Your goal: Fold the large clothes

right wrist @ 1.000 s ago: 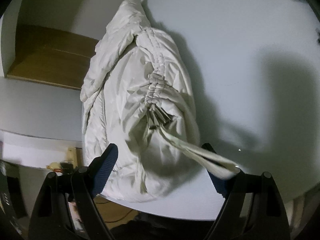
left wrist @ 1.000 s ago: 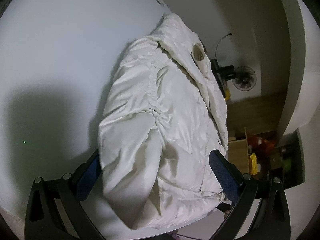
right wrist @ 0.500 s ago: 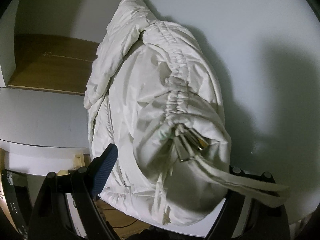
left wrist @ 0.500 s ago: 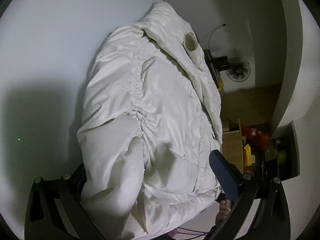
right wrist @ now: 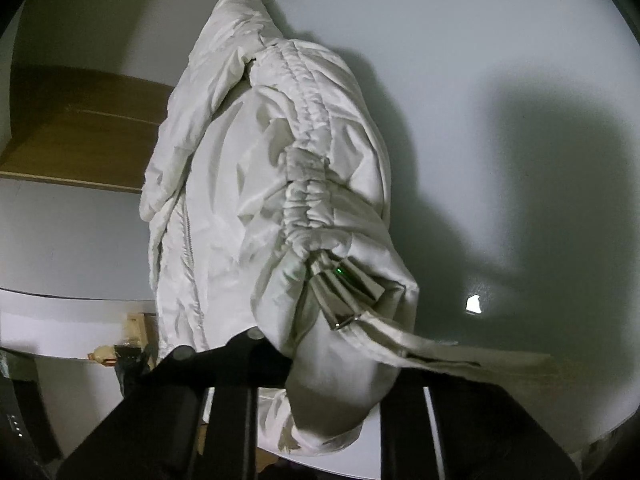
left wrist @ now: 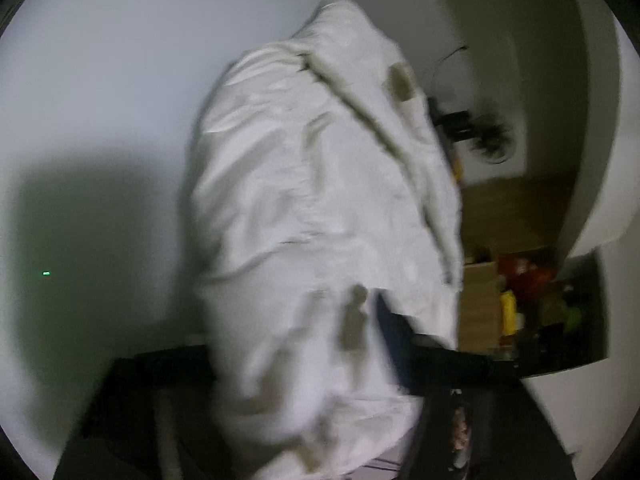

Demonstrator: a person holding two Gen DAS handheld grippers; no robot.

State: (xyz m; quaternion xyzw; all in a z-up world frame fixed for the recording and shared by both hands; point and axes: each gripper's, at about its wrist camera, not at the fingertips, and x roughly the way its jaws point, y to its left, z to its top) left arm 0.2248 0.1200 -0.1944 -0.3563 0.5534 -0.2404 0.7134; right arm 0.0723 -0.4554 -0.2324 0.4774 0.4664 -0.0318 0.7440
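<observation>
A cream-white puffy jacket lies bundled near the edge of the pale round table. My left gripper is closing on the jacket's near end; its blue pad digs into the padding and the other finger is hidden under fabric. This view is blurred. In the right wrist view the jacket shows a gathered seam and a flat strap trailing right. My right gripper is closing too, with the padded hem bulging between its black fingers.
Beyond the table edge a standing fan, a cardboard box and a shelf of red and yellow clutter sit on a wooden floor. A small white scrap lies on the table right of the jacket.
Both pairs of jaws stood wide open around the jacket's near end and have now closed in on it, bunching the padding. The jacket fills more of each view.
</observation>
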